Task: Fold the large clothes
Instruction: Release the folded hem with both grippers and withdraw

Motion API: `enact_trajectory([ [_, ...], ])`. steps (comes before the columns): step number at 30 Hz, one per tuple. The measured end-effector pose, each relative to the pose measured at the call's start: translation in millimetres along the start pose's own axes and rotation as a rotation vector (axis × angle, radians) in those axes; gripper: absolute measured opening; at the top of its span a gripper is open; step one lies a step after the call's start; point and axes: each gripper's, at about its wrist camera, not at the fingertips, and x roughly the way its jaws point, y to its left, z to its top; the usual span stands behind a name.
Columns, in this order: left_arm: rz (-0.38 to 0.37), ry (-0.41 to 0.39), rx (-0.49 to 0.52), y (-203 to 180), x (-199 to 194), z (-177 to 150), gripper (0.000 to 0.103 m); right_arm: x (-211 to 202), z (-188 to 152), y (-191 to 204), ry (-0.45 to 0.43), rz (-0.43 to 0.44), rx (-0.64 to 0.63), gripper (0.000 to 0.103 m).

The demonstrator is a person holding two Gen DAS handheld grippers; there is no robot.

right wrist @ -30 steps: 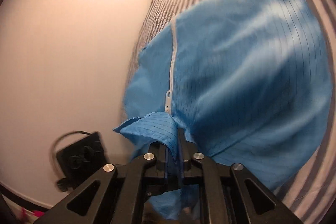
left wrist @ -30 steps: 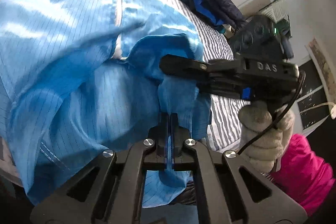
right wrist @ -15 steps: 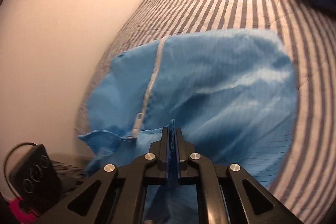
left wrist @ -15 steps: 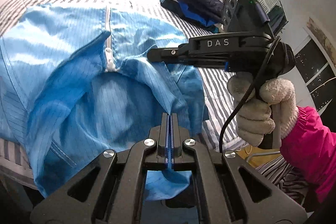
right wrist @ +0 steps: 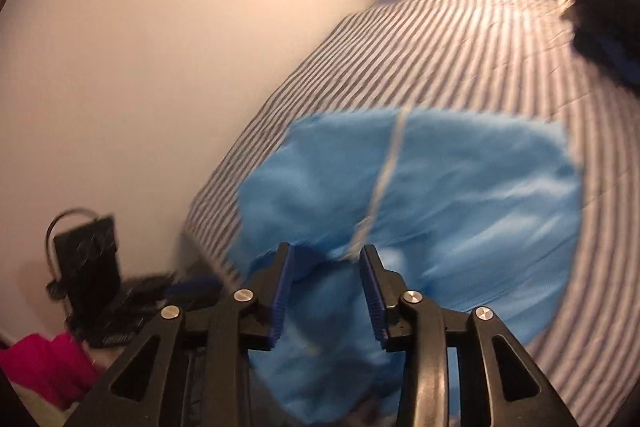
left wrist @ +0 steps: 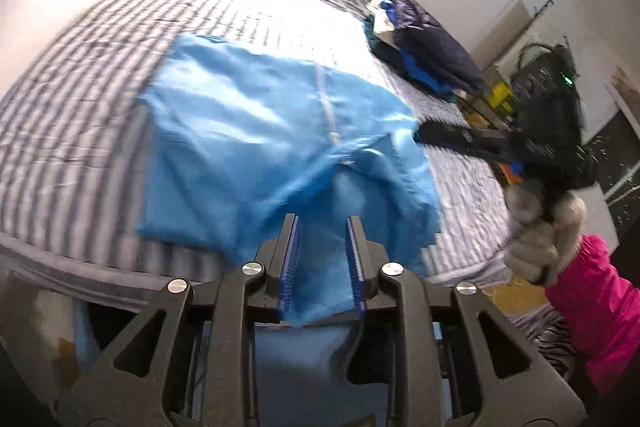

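Striped bed [left wrist: 72, 115] seen beneath, blue garment [left wrist: 256, 131] spread across it with its near edge draped over the bedside, left gripper [left wrist: 322, 227] held with jaws parted, right gripper [right wrist: 326, 259] likewise spread, nothing clamped.

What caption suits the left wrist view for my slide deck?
Open left hand-held gripper over a blue zip-front garment on the striped bed, right hand-held gripper alongside.
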Motion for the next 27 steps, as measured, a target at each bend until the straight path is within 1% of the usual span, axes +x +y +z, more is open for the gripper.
enact_trajectory([
  [3, -0.011, 0.018, -0.030, 11, 3, -3, 0.024, 20, -8, 16, 0.060, 0.000, -0.079, 0.037],
  [4, -0.005, 0.020, -0.016, 10, 5, -6, 0.024, 26, -10, 21, 0.086, 0.006, -0.104, 0.036],
  [6, -0.006, 0.020, 0.004, 7, 7, -9, 0.024, 39, -9, 27, 0.105, 0.007, -0.129, 0.035],
  [9, 0.013, 0.027, 0.033, 0, 20, -11, 0.024, 61, 7, 27, 0.101, -0.020, -0.114, 0.035],
  [12, 0.040, 0.052, 0.046, 1, 32, -14, 0.024, 84, 21, 15, 0.089, -0.088, -0.096, 0.035],
  [15, 0.080, 0.069, 0.097, -2, 37, -18, 0.024, 108, 25, 3, 0.127, -0.100, -0.069, 0.035],
  [16, 0.096, 0.066, 0.128, -5, 37, -18, 0.024, 111, 24, 2, 0.132, -0.099, -0.065, 0.035],
  [18, 0.118, 0.062, 0.179, -9, 37, -17, 0.026, 106, 21, 2, 0.138, -0.083, -0.051, 0.035],
  [19, 0.128, 0.074, 0.206, -10, 39, -16, 0.027, 100, 20, 2, 0.137, -0.080, -0.044, 0.035],
  [23, 0.123, 0.099, 0.191, -3, 42, -8, 0.027, 52, 5, 6, 0.094, -0.092, -0.025, 0.038],
  [24, 0.116, 0.106, 0.181, -2, 40, -7, 0.027, 35, -4, 9, 0.090, -0.112, -0.019, 0.040],
  [25, 0.112, 0.114, 0.173, -2, 38, -5, 0.027, 20, -14, 11, 0.085, -0.150, -0.007, 0.041],
  [27, 0.128, 0.130, 0.167, -2, 32, -5, 0.027, 2, -30, 12, 0.082, -0.215, 0.044, 0.053],
])
